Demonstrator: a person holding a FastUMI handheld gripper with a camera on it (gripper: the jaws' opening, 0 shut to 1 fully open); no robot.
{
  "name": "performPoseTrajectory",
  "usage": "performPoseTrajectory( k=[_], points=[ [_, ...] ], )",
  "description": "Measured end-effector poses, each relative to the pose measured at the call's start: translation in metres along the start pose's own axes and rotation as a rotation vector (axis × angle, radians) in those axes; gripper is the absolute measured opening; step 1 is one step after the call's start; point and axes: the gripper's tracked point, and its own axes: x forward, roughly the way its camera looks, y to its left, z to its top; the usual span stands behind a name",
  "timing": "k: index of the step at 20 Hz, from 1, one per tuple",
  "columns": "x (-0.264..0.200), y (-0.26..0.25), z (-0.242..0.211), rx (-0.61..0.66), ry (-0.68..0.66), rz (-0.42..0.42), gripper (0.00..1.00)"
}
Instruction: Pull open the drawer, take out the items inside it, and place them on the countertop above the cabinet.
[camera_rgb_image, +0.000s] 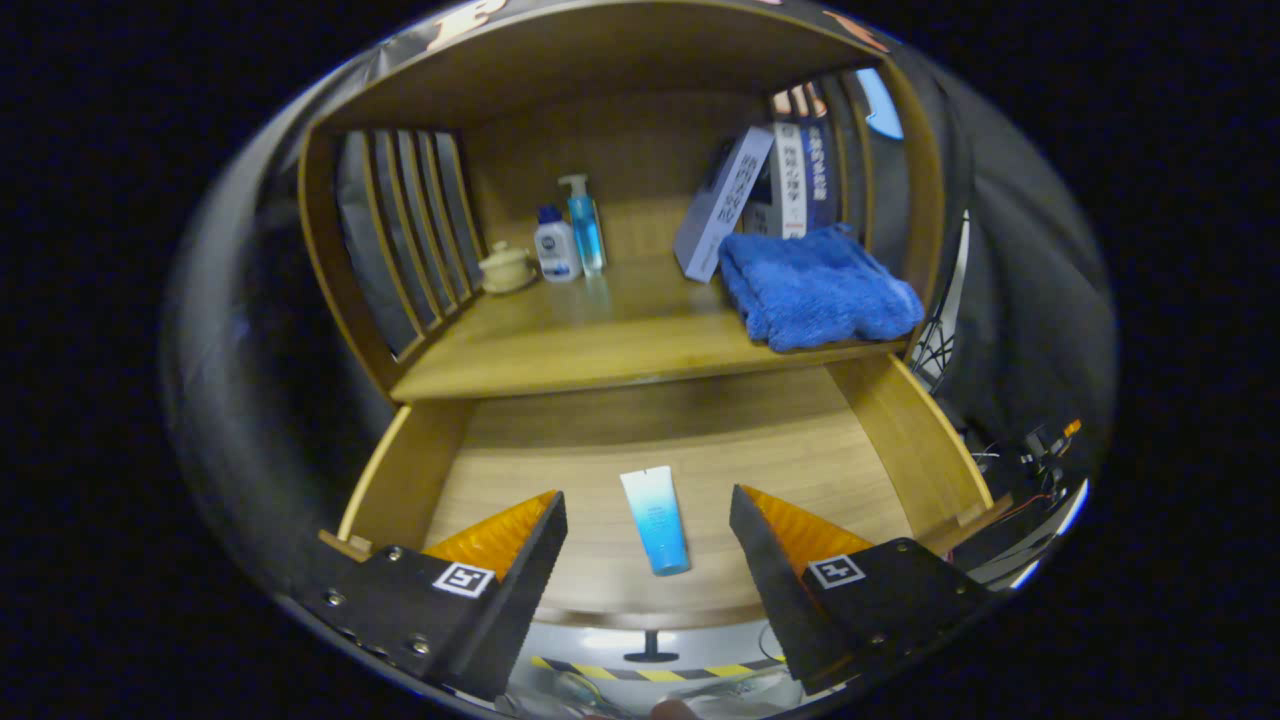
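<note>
Your tongs (648, 520) hang wide over the open drawer (700, 440), and the tube (655, 520) lies flat between the fingers. Close off-centre and it could skid or roll across the smooth wood, missing the counter (600, 340) above.

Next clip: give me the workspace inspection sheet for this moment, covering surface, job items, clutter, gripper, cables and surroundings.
Surface: wooden countertop above the cabinet, front part bare.
Job's things: drawer pulled open; one blue-and-white tube lies flat on its floor, between the fingers.
Clutter: on the countertop, folded blue towel, leaning books, pump bottle, small white bottle, lidded cream jar.
Gripper: gripper open, fingers on either side of the tube, not touching it.
Cables: loose wires right of the drawer.
Surroundings: slatted cabinet sides; striped floor tape below the drawer front.
</note>
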Motion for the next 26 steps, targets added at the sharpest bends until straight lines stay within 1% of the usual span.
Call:
performPoseTrajectory(
  k=[2,4,7,9,11,12,13,14,15,16,17,18,20,21,22,24,26],
  points=[
    [0.028,0.002,-0.01,0.013,0.101,0.022,0.98],
    [0.045,0.004,-0.025,0.047,0.197,0.023,0.99],
    [0.068,-0.004,-0.038,0.013,0.305,-0.028,0.99],
    [0.081,-0.003,-0.049,0.013,0.382,-0.041,0.91],
    [0.086,-0.005,-0.051,0.016,0.42,-0.06,0.86],
    [0.09,-0.008,-0.057,0.009,0.441,-0.079,0.74],
    [0.091,-0.006,-0.058,0.012,0.46,-0.069,0.62],
    [0.09,-0.006,-0.061,0.011,0.481,-0.058,0.59],
    [0.091,-0.005,-0.063,0.026,0.498,-0.046,0.59],
    [0.096,-0.001,-0.072,0.059,0.517,-0.031,0.52],
    [0.105,-0.001,-0.07,0.074,0.518,-0.025,0.44],
    [0.093,-0.002,-0.069,0.064,0.525,-0.013,0.44],
    [0.093,0.0,-0.063,0.063,0.504,0.008,0.44],
    [0.087,0.003,-0.062,0.064,0.491,0.02,0.34],
    [0.088,0.004,-0.058,0.049,0.47,0.045,0.34],
    [0.083,0.005,-0.053,0.028,0.419,0.049,0.34],
    [0.075,0.011,-0.042,0.019,0.351,0.072,0.34]
  ],
)
